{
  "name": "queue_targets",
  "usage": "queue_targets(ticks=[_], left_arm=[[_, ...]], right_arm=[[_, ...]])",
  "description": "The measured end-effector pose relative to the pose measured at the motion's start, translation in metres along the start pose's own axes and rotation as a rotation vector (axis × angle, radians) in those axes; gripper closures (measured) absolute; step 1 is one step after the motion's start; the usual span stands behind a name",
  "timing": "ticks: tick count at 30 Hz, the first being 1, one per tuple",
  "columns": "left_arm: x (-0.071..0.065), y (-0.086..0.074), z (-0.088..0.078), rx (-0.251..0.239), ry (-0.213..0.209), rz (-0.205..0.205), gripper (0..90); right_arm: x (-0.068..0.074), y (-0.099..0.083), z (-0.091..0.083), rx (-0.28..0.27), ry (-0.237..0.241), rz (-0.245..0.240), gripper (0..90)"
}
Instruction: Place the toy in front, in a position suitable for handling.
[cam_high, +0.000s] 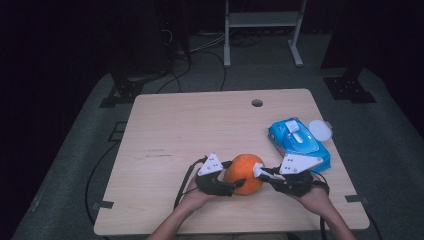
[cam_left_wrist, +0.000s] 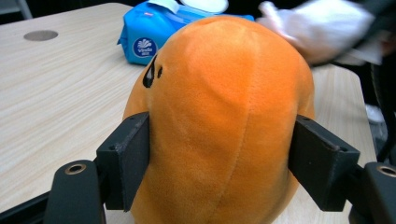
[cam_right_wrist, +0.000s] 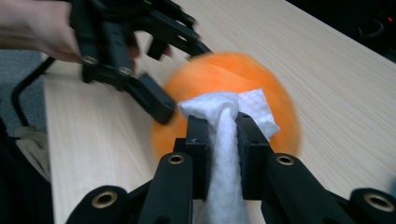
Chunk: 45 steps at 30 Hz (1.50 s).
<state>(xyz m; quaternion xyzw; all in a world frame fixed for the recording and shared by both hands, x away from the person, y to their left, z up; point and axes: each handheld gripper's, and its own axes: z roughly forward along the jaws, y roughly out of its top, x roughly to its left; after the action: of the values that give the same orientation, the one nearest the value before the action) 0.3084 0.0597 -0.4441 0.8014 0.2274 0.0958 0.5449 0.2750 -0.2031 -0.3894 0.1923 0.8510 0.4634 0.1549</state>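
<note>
An orange plush toy (cam_high: 244, 173) rests near the table's front edge, and my left gripper (cam_high: 239, 177) is shut on it. In the left gripper view both black pads (cam_left_wrist: 128, 158) press into the sides of the plush toy (cam_left_wrist: 224, 116), which has a small black mark at its upper left. My right gripper (cam_high: 260, 171) is shut on a white wipe (cam_right_wrist: 224, 140). The wipe's bunched end lies against the right side of the plush toy (cam_right_wrist: 205, 84). In the right gripper view the left gripper (cam_right_wrist: 168, 88) clasps the toy from the far side.
A blue pack of wipes (cam_high: 298, 141) lies at the right of the wooden table (cam_high: 190, 125), with a white round lid (cam_high: 320, 129) beside it. A cable hole (cam_high: 257, 103) sits near the far edge. Stands and cables stand on the floor beyond.
</note>
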Motion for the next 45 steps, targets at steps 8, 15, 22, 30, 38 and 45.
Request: queue_targets(ticks=[8,15,22,30,38,45], left_arm=[[-0.001,0.0,-0.001,0.018,-0.019,0.057,19.2],[-0.009,0.0,0.004,0.034,0.015,0.119,32.4],[-0.011,-0.002,0.004,0.043,0.023,0.141,33.0],[-0.009,-0.006,0.005,0.003,-0.017,0.159,30.7],[-0.013,-0.007,0.008,0.028,0.0,0.188,32.0],[-0.015,-0.009,0.008,0.02,-0.002,0.203,32.5]], right_arm=[[-0.008,-0.004,-0.001,0.001,-0.047,0.006,77.1],[-0.001,-0.003,-0.001,0.011,-0.043,-0.008,77.1],[0.014,0.01,0.01,0.003,-0.011,-0.067,77.2],[-0.012,-0.003,-0.004,-0.023,-0.097,0.012,77.1],[0.008,0.007,0.006,-0.02,-0.037,-0.037,77.1],[0.007,0.01,0.007,-0.029,-0.072,-0.03,77.1]])
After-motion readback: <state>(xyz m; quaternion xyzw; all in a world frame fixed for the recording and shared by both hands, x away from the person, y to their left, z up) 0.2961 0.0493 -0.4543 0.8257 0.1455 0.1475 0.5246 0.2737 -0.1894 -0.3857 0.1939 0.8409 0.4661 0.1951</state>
